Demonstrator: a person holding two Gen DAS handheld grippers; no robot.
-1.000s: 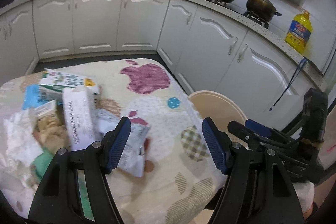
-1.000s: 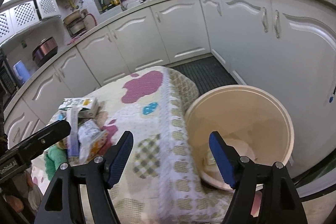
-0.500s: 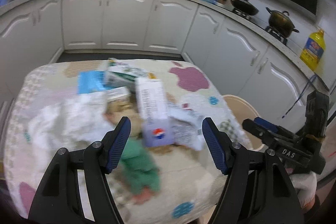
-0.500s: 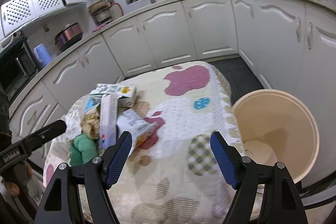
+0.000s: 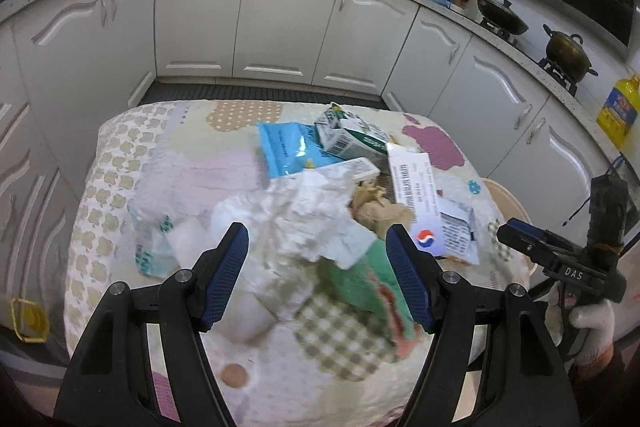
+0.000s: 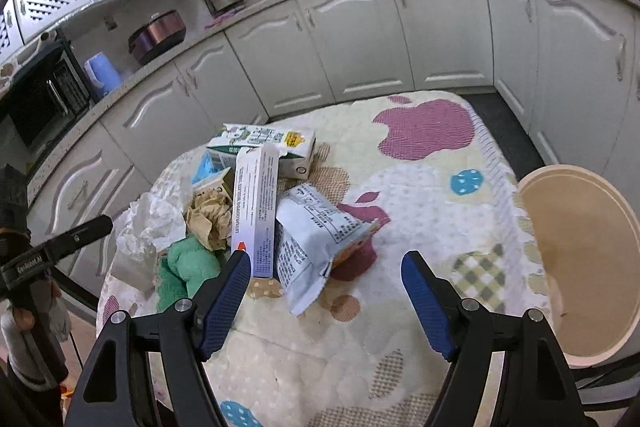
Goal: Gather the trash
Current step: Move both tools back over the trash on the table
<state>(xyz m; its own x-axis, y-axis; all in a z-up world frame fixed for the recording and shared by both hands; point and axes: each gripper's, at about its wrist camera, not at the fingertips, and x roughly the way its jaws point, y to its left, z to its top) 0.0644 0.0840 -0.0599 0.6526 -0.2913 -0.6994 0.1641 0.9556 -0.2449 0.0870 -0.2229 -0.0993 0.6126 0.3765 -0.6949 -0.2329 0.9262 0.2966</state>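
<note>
Progress: barely begun by the look of it; the trash pile lies heaped on the table toward its left edge, none of it held.
Bin: beige bin stands just off the table's right edge; contents unclear.
Left gripper: jaws wide apart, empty, over crumpled white paper.
Right gripper: jaws wide apart, empty, near the snack bag.
Left to do: cartons, long box, green cloth, wrappers.
Obstruction: items overlap; the box lies across the others.

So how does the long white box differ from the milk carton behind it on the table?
The long white box is slim and plain, with small print; the milk carton is thicker, with green pictures. The box leans on the pile, its far end on the carton; the carton lies flat. Both are cardboard trash on the table.
</note>
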